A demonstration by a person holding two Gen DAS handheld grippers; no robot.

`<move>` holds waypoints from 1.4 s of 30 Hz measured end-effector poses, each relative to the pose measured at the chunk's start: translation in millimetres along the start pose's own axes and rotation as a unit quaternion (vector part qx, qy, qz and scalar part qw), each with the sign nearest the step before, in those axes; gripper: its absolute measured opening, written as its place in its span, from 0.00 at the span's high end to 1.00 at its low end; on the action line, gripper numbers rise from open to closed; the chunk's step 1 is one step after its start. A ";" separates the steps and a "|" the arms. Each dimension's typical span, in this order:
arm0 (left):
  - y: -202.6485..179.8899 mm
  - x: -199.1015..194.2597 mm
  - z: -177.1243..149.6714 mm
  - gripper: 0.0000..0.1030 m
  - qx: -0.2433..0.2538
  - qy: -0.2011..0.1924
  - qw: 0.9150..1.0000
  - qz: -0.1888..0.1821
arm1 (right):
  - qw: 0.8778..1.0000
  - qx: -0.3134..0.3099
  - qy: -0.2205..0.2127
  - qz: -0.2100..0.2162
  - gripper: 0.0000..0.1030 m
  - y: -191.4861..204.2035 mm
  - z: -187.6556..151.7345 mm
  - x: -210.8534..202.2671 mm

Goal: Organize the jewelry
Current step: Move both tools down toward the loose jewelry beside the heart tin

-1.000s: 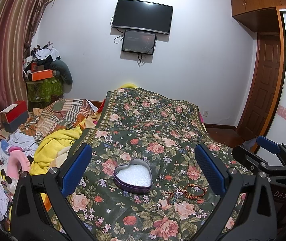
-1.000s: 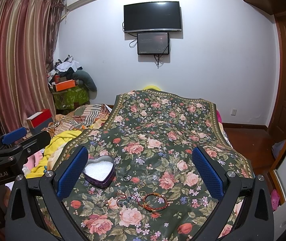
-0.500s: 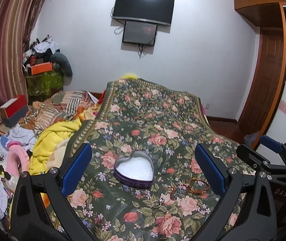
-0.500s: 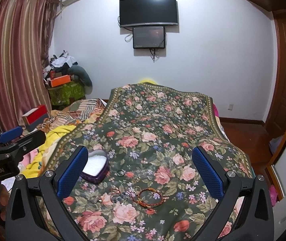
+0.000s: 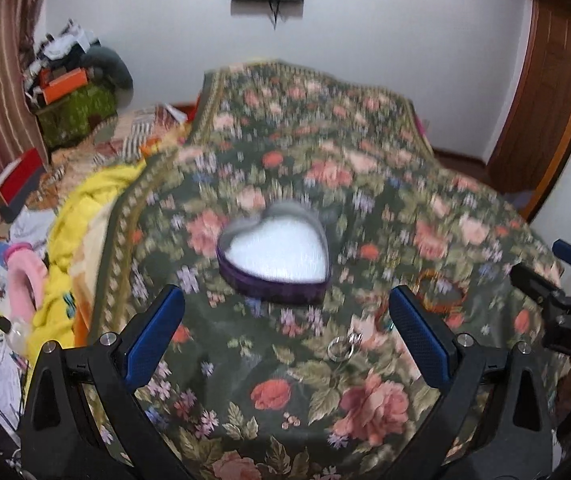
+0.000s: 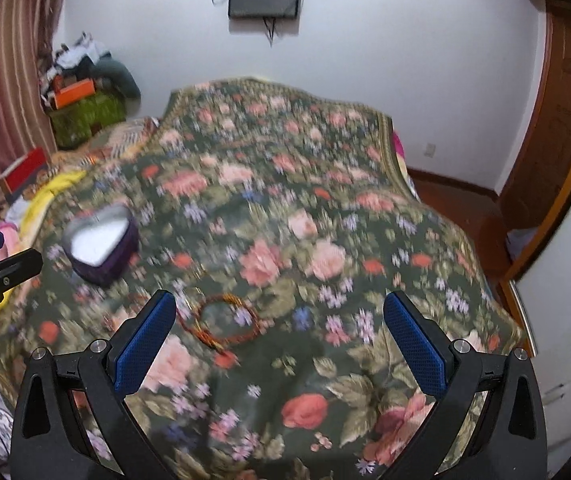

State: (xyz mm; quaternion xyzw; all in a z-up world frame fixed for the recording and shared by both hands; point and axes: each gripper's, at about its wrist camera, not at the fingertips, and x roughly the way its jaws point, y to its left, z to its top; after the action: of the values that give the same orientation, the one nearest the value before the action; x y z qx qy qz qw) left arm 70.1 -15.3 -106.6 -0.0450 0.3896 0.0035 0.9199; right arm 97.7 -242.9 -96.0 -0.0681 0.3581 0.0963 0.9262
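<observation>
Left gripper (image 5: 285,332): jaws spread wide, nothing between them, above the floral bedspread (image 5: 325,168). Right gripper (image 6: 279,332): likewise spread wide and empty.

Heart tin (image 5: 274,250): lid off, white lining showing, sits flat on the bedspread just ahead of the left gripper, roughly centred between its fingers. Judged to be the destination for the jewelry; open top means pieces can be dropped straight in.

Jewelry is loose on the bedspread, not yet in the tin:
- Ring (image 5: 339,349), silver, lies near the left gripper's right finger, between tin and camera.
- Bracelet (image 6: 221,320), reddish-brown, lies flat just beside the right gripper's left finger, well apart from the tin (image 6: 99,242).
- Other small pieces near the bracelet are too blurred to identify.

Both views are motion-blurred.

Judgement: task at its start, tin appears empty. The right gripper is the one nearer the bracelet, so it is the likely first pick. Bracelet lies flat on soft cloth; fingers may snag fabric, and the busy pattern hides thin pieces.
</observation>
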 end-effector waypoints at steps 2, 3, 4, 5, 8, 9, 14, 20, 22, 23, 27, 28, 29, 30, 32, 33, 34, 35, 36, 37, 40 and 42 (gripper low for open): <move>-0.3 11.5 -5.8 0.00 0.001 0.022 1.000 -0.004 | 1.000 -0.002 0.015 0.002 0.00 -3.2 -5.1 5.6; -0.5 15.5 -8.7 0.00 0.003 0.032 0.999 -0.006 | 1.000 -0.004 0.019 0.004 0.00 -3.4 -6.4 6.8; -1.6 18.7 -10.5 0.00 0.005 0.039 0.999 -0.006 | 1.000 -0.006 0.022 0.006 0.00 -4.1 -8.1 7.9; -2.4 22.2 -12.6 0.00 0.008 0.046 0.999 -0.007 | 1.000 -0.006 0.025 0.010 0.00 -3.5 -8.9 10.1; -6.9 32.5 -20.4 0.00 0.021 0.065 0.998 -0.009 | 0.999 -0.010 0.035 0.026 0.00 -0.9 -10.4 15.5; -8.6 35.1 -22.2 0.00 0.025 0.069 0.997 -0.011 | 0.999 -0.011 0.037 0.030 0.00 0.2 -11.1 16.8; -15.2 46.5 -26.7 0.13 0.037 0.086 0.995 -0.030 | 0.998 -0.017 0.052 0.039 0.00 4.6 -12.9 28.3; -23.6 51.4 -27.5 0.25 0.060 0.083 0.994 -0.043 | 0.996 -0.013 0.062 0.069 0.01 7.7 -13.9 35.5; -26.2 52.2 -27.6 0.32 0.066 0.083 0.993 -0.048 | 0.995 -0.015 0.064 0.075 0.01 10.5 -13.7 37.8; -27.8 53.7 -27.8 0.37 0.070 0.085 0.993 -0.053 | 0.995 -0.018 0.066 0.079 0.02 12.8 -14.1 39.0; -31.5 57.6 -29.9 0.44 0.079 0.088 0.991 -0.061 | 0.992 -0.027 0.081 0.092 0.11 20.7 -16.3 46.7; -33.1 57.8 -30.6 0.45 0.083 0.087 0.991 -0.063 | 0.992 -0.027 0.085 0.094 0.13 21.1 -16.1 49.3; -33.9 57.6 -31.1 0.49 0.085 0.087 0.990 -0.065 | 0.991 -0.026 0.090 0.097 0.15 22.1 -17.4 52.5; -35.3 57.8 -31.5 0.51 0.089 0.088 0.990 -0.066 | 0.991 -0.025 0.092 0.096 0.19 22.4 -17.8 54.4; -36.2 57.9 -32.3 0.55 0.091 0.088 0.990 -0.067 | 0.990 -0.021 0.097 0.097 0.24 21.9 -18.1 57.5; -36.5 58.0 -32.2 0.57 0.091 0.088 0.989 -0.070 | 0.990 -0.019 0.098 0.099 0.25 21.7 -18.2 58.7; -36.5 58.0 -32.2 0.59 0.091 0.088 0.989 -0.071 | 0.989 -0.016 0.102 0.102 0.27 21.7 -18.2 60.4; -36.4 58.2 -32.3 0.62 0.090 0.088 0.989 -0.072 | 0.989 -0.014 0.105 0.105 0.27 21.7 -18.3 61.9; -36.4 58.6 -32.2 0.63 0.090 0.089 0.989 -0.074 | 0.988 -0.013 0.107 0.108 0.28 22.2 -18.9 63.3; -36.6 58.8 -32.3 0.64 0.090 0.088 0.989 -0.074 | 0.988 -0.015 0.110 0.109 0.29 23.7 -20.2 65.9; -36.9 58.9 -32.2 0.71 0.088 0.089 0.989 -0.077 | 0.987 -0.031 0.116 0.104 0.31 30.6 -23.5 71.3; -36.4 59.0 -32.0 0.74 0.086 0.089 0.989 -0.080 | 0.988 -0.043 0.118 0.095 0.32 35.7 -26.6 73.9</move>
State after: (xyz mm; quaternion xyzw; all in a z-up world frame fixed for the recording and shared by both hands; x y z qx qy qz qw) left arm 89.8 -56.0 -168.2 0.0028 0.4644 -0.1074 0.8791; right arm 125.8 -203.8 -167.6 -0.0842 0.4649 0.1907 0.8605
